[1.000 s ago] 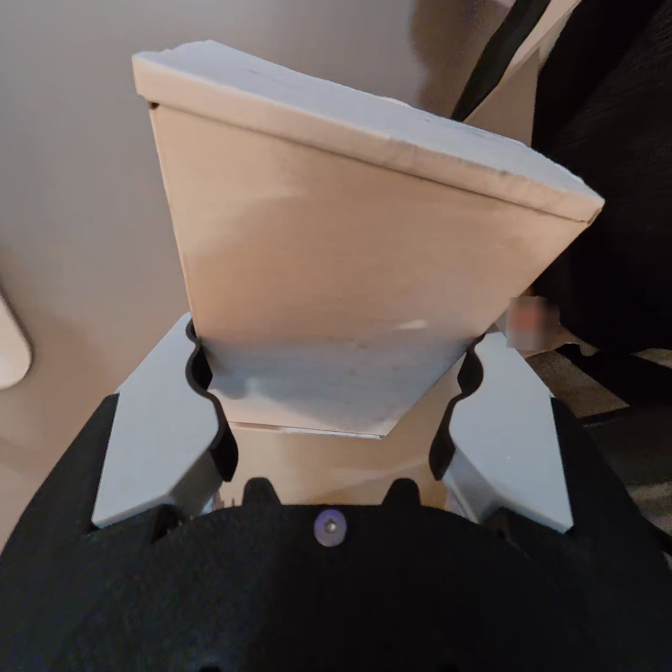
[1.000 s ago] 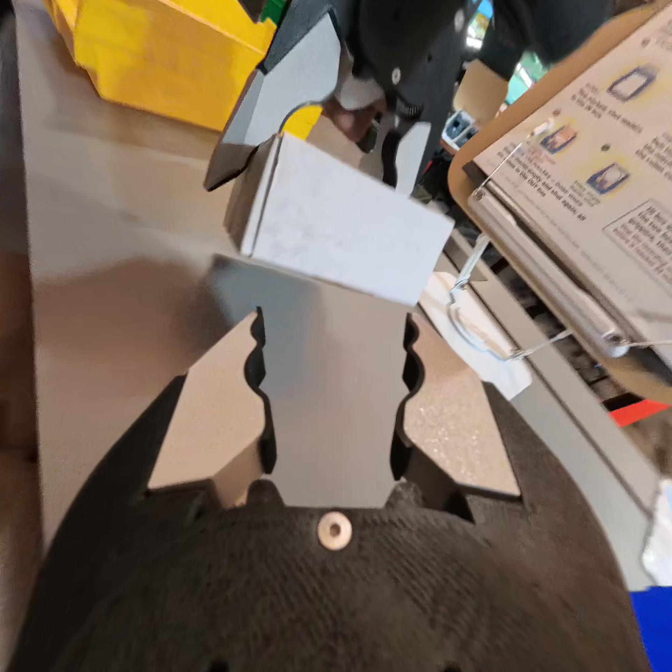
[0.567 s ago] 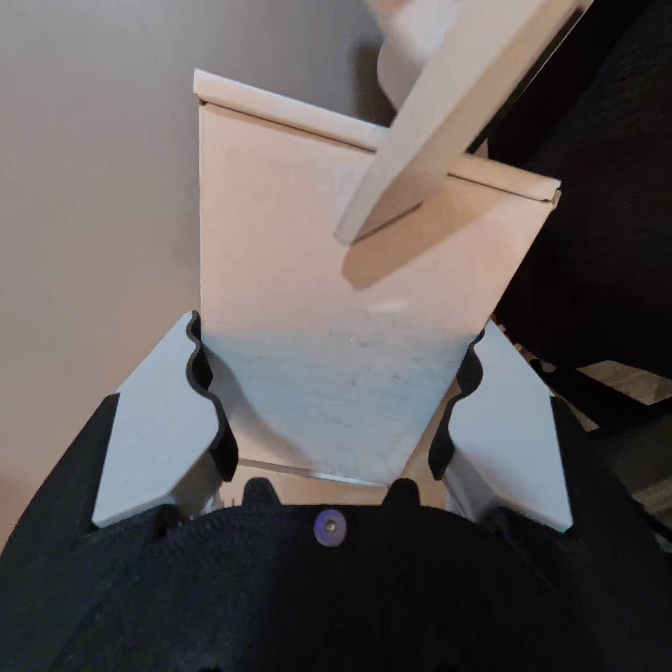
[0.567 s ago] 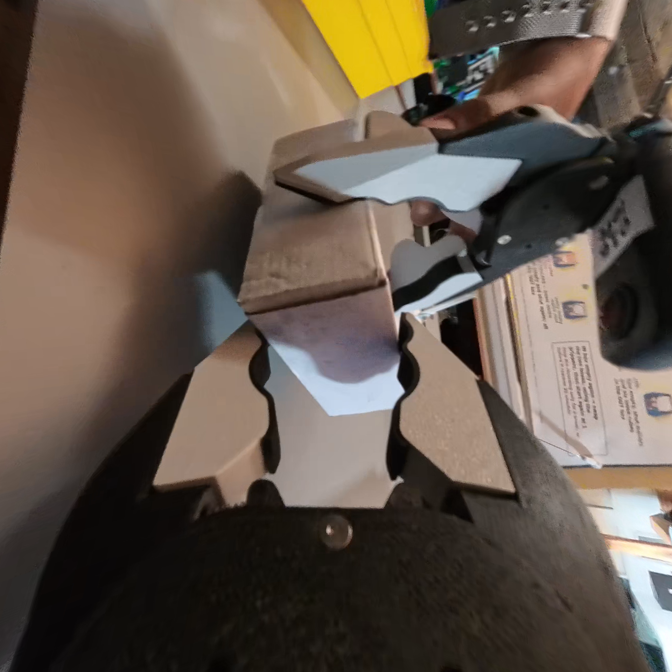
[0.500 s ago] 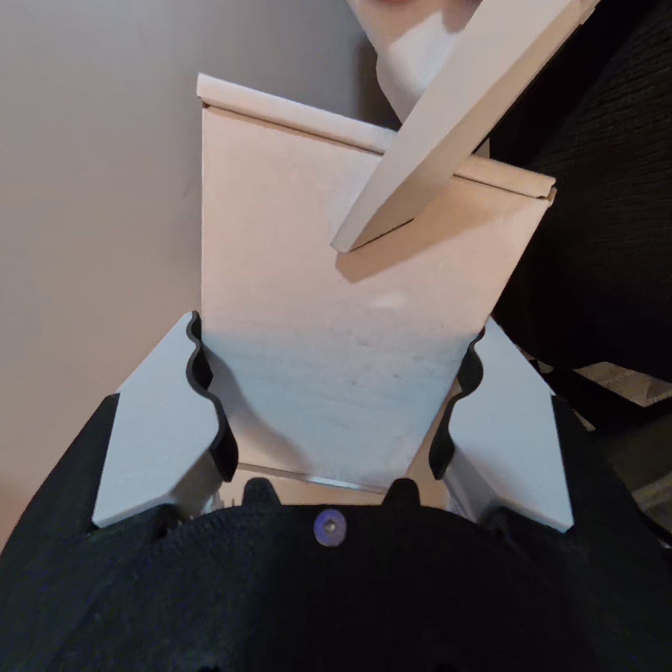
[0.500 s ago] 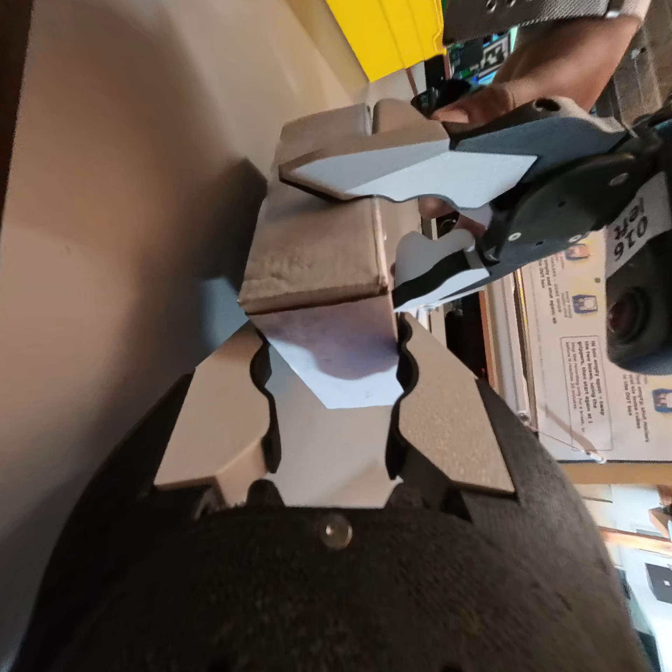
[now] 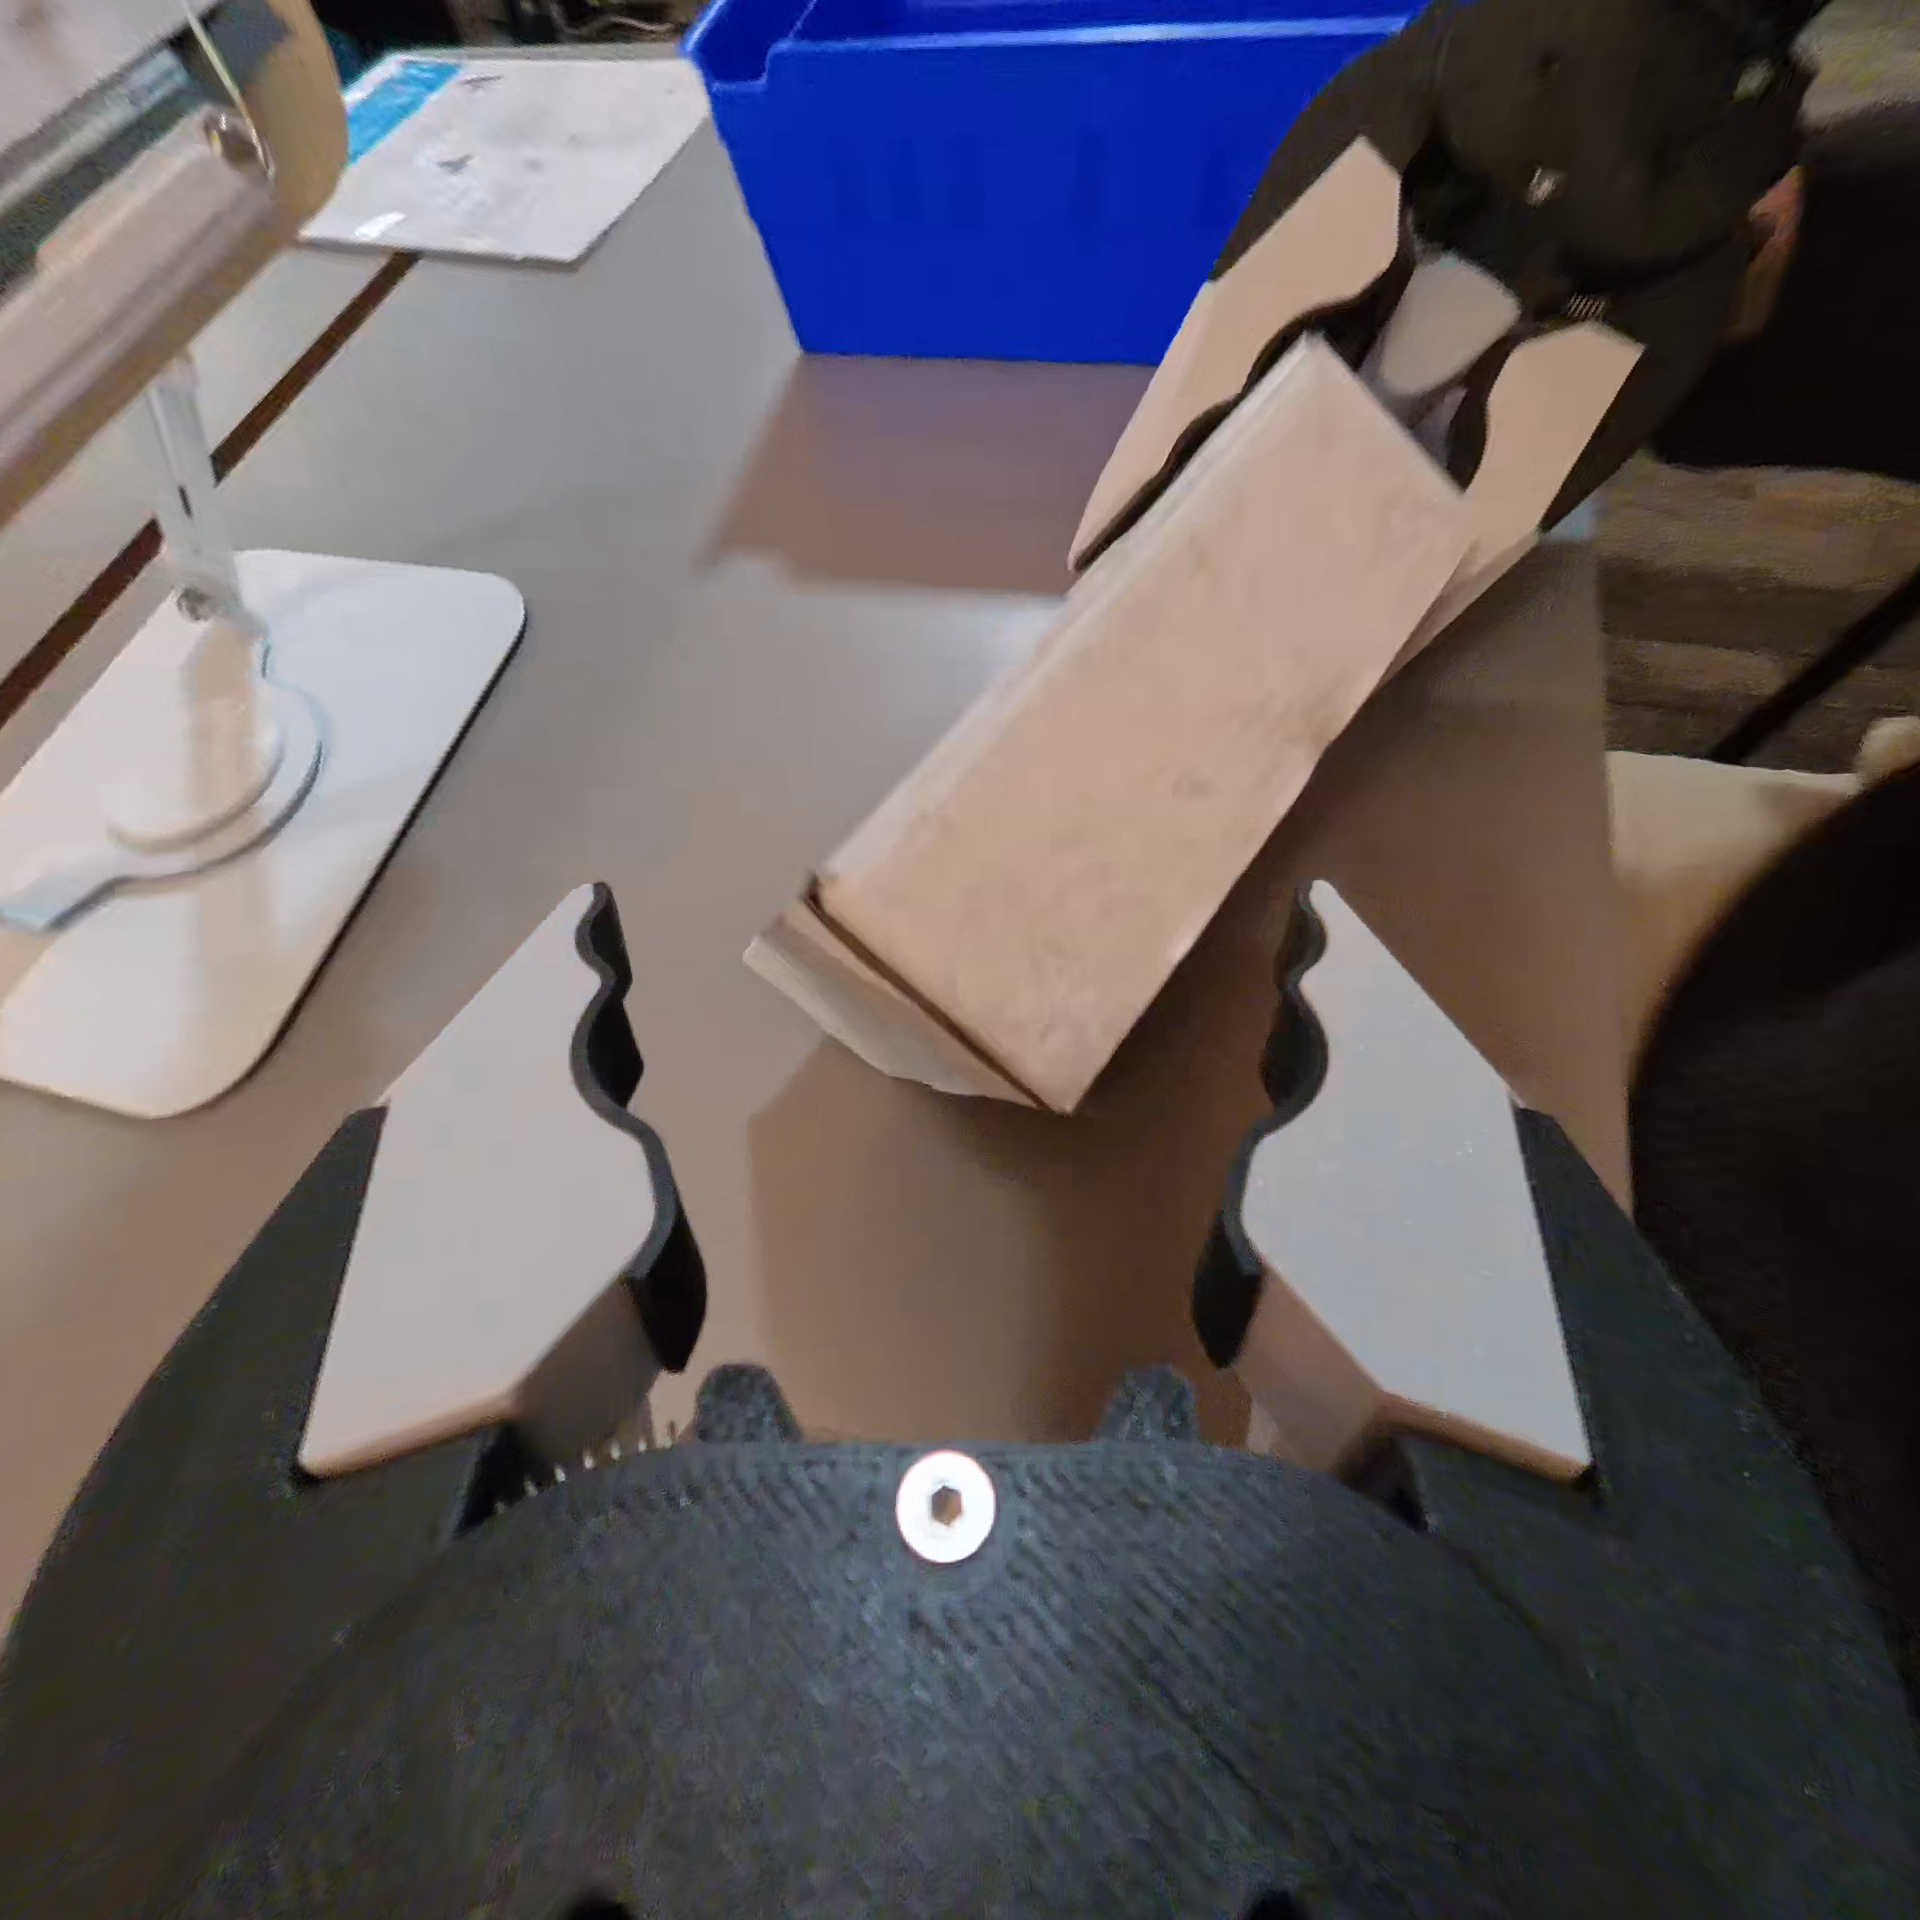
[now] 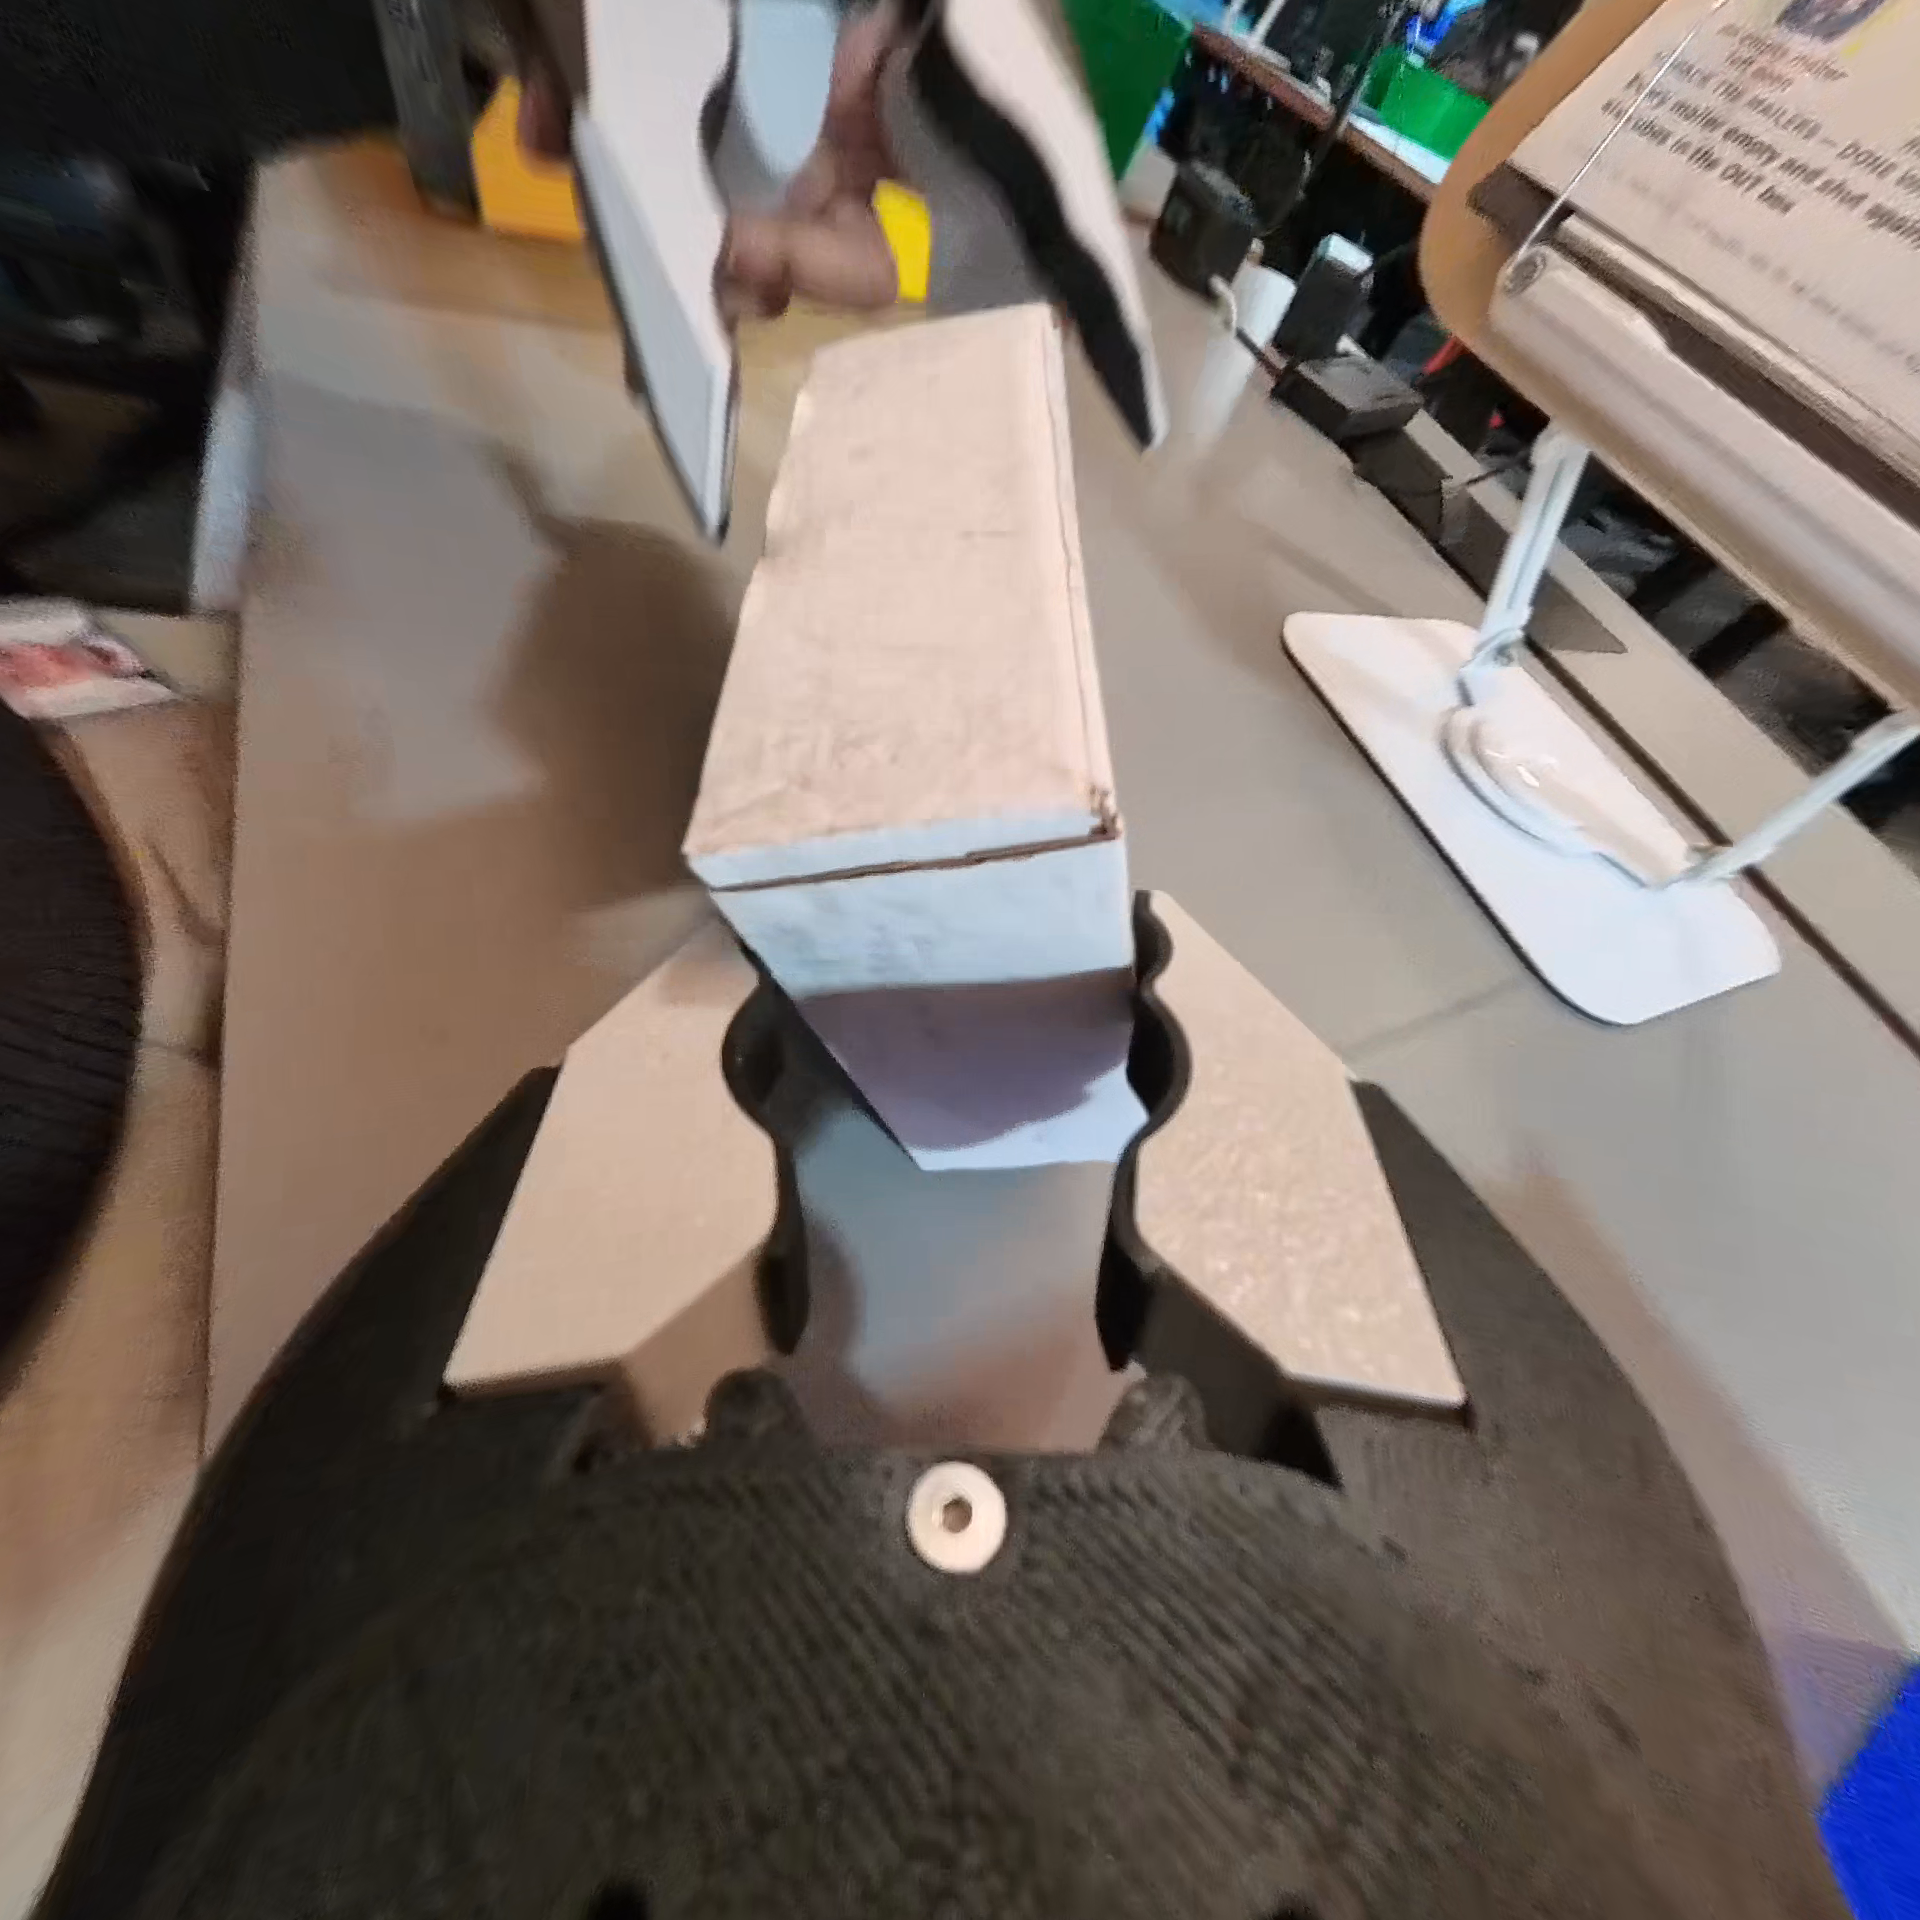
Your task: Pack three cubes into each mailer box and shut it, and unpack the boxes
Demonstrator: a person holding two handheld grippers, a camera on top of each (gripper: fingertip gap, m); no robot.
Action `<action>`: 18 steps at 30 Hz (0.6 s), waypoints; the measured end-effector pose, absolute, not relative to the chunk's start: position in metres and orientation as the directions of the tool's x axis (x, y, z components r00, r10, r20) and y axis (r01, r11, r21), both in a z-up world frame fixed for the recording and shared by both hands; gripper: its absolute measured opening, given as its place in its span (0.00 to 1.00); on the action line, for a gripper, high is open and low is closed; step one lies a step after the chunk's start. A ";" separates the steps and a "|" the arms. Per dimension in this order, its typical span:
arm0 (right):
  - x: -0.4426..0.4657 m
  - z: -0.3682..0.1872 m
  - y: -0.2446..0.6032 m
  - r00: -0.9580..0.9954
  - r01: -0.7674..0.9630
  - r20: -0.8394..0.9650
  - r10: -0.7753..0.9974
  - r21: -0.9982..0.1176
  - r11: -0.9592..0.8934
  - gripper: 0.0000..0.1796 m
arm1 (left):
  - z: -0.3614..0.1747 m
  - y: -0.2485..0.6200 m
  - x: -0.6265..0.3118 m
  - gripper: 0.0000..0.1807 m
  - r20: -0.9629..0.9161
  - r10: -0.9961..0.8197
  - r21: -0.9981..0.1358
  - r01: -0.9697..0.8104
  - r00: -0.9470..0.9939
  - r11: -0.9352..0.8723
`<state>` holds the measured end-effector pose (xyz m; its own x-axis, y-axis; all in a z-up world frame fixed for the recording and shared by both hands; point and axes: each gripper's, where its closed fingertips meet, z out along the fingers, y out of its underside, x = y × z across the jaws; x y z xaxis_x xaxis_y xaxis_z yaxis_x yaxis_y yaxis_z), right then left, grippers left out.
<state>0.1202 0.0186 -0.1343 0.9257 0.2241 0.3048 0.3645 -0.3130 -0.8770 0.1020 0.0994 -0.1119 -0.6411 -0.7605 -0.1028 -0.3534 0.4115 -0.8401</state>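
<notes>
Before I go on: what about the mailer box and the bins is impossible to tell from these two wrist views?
- Mailer box contents: lid shut, both views.
- Blue bin inside: left wrist view, cut off by top edge.
- Whether the box touches the table: right wrist view, right gripper hides its underside.

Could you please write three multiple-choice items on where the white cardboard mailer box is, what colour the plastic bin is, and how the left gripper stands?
1. Where is the white cardboard mailer box?
A. inside the bin
B. between the right gripper's fingers, above the table
C. lying flat on the stand base

2. What colour is the plastic bin at the far end of the grey table?
A. blue
B. red
C. white

3. How is the left gripper?
A. shut on the box
B. open and empty
C. shut on a cube

Key: B, the right gripper pinches the box's end; A, the left wrist view shows blue walls; B, its jaws stand wide apart with nothing between them.
</notes>
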 end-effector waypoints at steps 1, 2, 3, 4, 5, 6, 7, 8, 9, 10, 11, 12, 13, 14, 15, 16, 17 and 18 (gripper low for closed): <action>0.120 -0.133 0.019 0.933 0.339 0.277 0.230 -0.890 -0.304 0.36 | -0.120 0.097 0.100 0.67 -0.108 -0.772 -0.844 -0.352 -0.626 0.404; 0.121 -0.133 0.019 0.938 0.319 0.255 0.234 -0.898 -0.303 0.36 | -0.127 0.092 0.097 0.66 -0.092 -0.776 -0.854 -0.352 -0.624 0.385; 0.121 -0.133 0.019 0.941 0.305 0.238 0.239 -0.902 -0.304 0.37 | -0.132 0.086 0.094 0.65 -0.069 -0.776 -0.864 -0.351 -0.627 0.361; 0.121 -0.133 0.018 0.944 0.293 0.223 0.244 -0.906 -0.305 0.36 | -0.134 0.081 0.093 0.69 -0.062 -0.780 -0.876 -0.340 -0.623 0.342; 0.120 -0.133 0.018 0.944 0.285 0.211 0.252 -0.909 -0.304 0.37 | -0.134 0.079 0.093 0.70 -0.084 -0.783 -0.882 -0.319 -0.616 0.346; 0.119 -0.133 0.017 0.945 0.276 0.199 0.259 -0.912 -0.303 0.37 | -0.135 0.080 0.094 0.67 -0.105 -0.794 -0.884 -0.310 -0.598 0.350; 0.119 -0.133 0.015 0.945 0.268 0.189 0.267 -0.915 -0.300 0.37 | -0.135 0.082 0.095 0.63 -0.118 -0.806 -0.884 -0.308 -0.579 0.351; 0.117 -0.133 0.014 0.943 0.262 0.180 0.278 -0.919 -0.294 0.37 | -0.133 0.084 0.095 0.57 -0.122 -0.818 -0.892 -0.300 -0.562 0.339; 0.115 -0.132 0.013 0.942 0.256 0.171 0.289 -0.923 -0.289 0.37 | -0.132 0.086 0.094 0.51 -0.121 -0.830 -0.902 -0.288 -0.545 0.321; 0.113 -0.132 0.012 0.941 0.250 0.163 0.298 -0.925 -0.285 0.37 | -0.130 0.088 0.091 0.48 -0.122 -0.834 -0.910 -0.276 -0.538 0.310; 0.109 -0.132 0.012 0.939 0.246 0.156 0.306 -0.927 -0.282 0.37 | -0.130 0.089 0.087 0.45 -0.124 -0.837 -0.915 -0.265 -0.532 0.305; 0.106 -0.132 0.012 0.937 0.244 0.151 0.314 -0.928 -0.281 0.37 | -0.129 0.090 0.082 0.43 -0.130 -0.840 -0.917 -0.258 -0.526 0.304; 0.102 -0.133 0.012 0.937 0.238 0.141 0.319 -0.928 -0.288 0.38 | -0.128 0.090 0.077 0.41 -0.136 -0.843 -0.917 -0.255 -0.520 0.305; 0.099 -0.133 0.012 0.938 0.230 0.129 0.322 -0.927 -0.298 0.38 | -0.128 0.090 0.071 0.41 -0.142 -0.845 -0.914 -0.259 -0.516 0.312; 0.096 -0.134 0.011 0.937 0.225 0.119 0.330 -0.926 -0.303 0.39 | -0.129 0.090 0.065 0.42 -0.148 -0.845 -0.909 -0.266 -0.513 0.321; 0.092 -0.134 0.010 0.933 0.220 0.108 0.343 -0.926 -0.306 0.39 | -0.129 0.089 0.059 0.42 -0.157 -0.844 -0.902 -0.273 -0.513 0.334; 0.087 -0.134 0.007 0.928 0.211 0.091 0.362 -0.927 -0.310 0.38 | -0.130 0.087 0.053 0.41 -0.166 -0.842 -0.896 -0.278 -0.514 0.347; 0.082 -0.134 0.004 0.924 0.204 0.074 0.376 -0.926 -0.318 0.38 | -0.130 0.084 0.047 0.41 -0.173 -0.840 -0.895 -0.274 -0.514 0.352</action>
